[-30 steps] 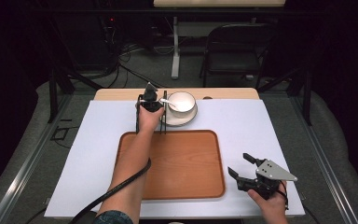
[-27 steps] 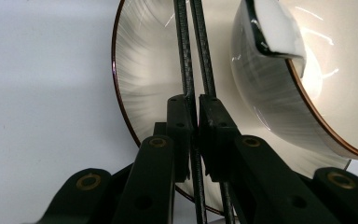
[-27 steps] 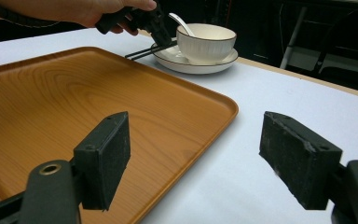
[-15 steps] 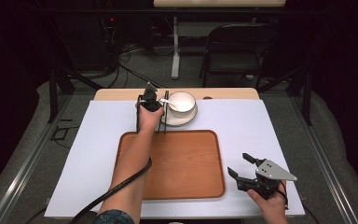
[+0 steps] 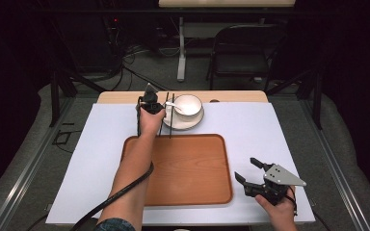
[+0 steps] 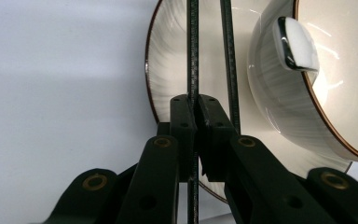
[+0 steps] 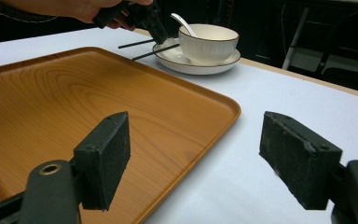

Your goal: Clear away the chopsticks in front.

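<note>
A white sheet (image 5: 279, 139) covers the table, with a strip of pale wood (image 5: 125, 97) showing along the far edge. Beyond that the room is dark: grey floor, cables trailing across it, a black chair (image 5: 243, 50) pushed back, and a white table leg (image 5: 181, 48).

Centre of the sheet sits the wooden tray (image 5: 192, 166), bare, its long side running left to right. Just past its far edge stands the plate (image 5: 192, 121) with the bowl (image 5: 189, 104) on it, and a white spoon (image 5: 172, 105) leaning in the bowl, handle tipped toward the left.

Now the chopsticks (image 5: 166, 115): two thin black sticks, side by side, lying across the plate's left rim, long axis running from near to far, near ends reaching to the tray's far edge. The left gripper (image 5: 150, 103) is right there on them. In the left gripper view its jaws are pinched together on one chopstick (image 6: 193, 70), which runs straight up between the pads; the second stick (image 6: 229, 65) lies just to the right of it, free of the jaws, against the plate (image 6: 168, 60) and beside the bowl (image 6: 279, 93).

The right gripper (image 5: 246, 172) waits at the near right corner, just off the tray, jaws wide apart with nothing between them. In the right gripper view they frame the tray's corner (image 7: 168, 112).

No writing or labels can be read anywhere.
</note>
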The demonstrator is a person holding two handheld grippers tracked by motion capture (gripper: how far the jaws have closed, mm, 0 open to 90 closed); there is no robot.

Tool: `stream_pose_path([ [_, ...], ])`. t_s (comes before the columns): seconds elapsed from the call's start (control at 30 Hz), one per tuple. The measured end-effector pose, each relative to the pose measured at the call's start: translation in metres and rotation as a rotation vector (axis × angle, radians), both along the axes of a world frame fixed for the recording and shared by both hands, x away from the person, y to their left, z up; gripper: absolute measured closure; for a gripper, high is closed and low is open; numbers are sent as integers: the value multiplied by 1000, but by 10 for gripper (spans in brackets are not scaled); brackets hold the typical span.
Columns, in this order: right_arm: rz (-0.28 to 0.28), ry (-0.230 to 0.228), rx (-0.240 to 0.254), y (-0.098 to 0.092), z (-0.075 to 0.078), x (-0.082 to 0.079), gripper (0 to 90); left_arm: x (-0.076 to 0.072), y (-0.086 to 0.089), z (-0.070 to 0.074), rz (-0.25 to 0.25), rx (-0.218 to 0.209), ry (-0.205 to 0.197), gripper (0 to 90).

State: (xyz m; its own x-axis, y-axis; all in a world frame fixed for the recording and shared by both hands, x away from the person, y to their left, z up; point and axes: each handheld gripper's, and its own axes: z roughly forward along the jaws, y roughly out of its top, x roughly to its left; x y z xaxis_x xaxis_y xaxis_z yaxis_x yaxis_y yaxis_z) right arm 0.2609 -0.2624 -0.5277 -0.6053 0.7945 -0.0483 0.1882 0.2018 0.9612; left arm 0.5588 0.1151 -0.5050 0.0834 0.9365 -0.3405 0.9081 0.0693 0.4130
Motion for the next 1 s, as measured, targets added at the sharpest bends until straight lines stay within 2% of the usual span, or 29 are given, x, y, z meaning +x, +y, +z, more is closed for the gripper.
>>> stream_pose_path([
  [0.17,10,4,-4,2,-1,1,238,-10,8,6,16,0,-5,858],
  [0.53,5,-1,-2,2,0,1,239,-36,28,25,-8,-19,-54,860],
  [0.73,17,3,1,3,0,0,238,-56,39,33,-18,-8,-77,860],
  [0.83,21,0,8,5,1,-2,238,-68,45,34,-29,-13,-80,860],
  [0.9,28,-9,-4,6,1,-1,238,-75,50,34,-41,-8,-81,860],
  [1.0,28,0,-3,8,0,-1,238,-86,57,34,-45,-15,-82,860],
])
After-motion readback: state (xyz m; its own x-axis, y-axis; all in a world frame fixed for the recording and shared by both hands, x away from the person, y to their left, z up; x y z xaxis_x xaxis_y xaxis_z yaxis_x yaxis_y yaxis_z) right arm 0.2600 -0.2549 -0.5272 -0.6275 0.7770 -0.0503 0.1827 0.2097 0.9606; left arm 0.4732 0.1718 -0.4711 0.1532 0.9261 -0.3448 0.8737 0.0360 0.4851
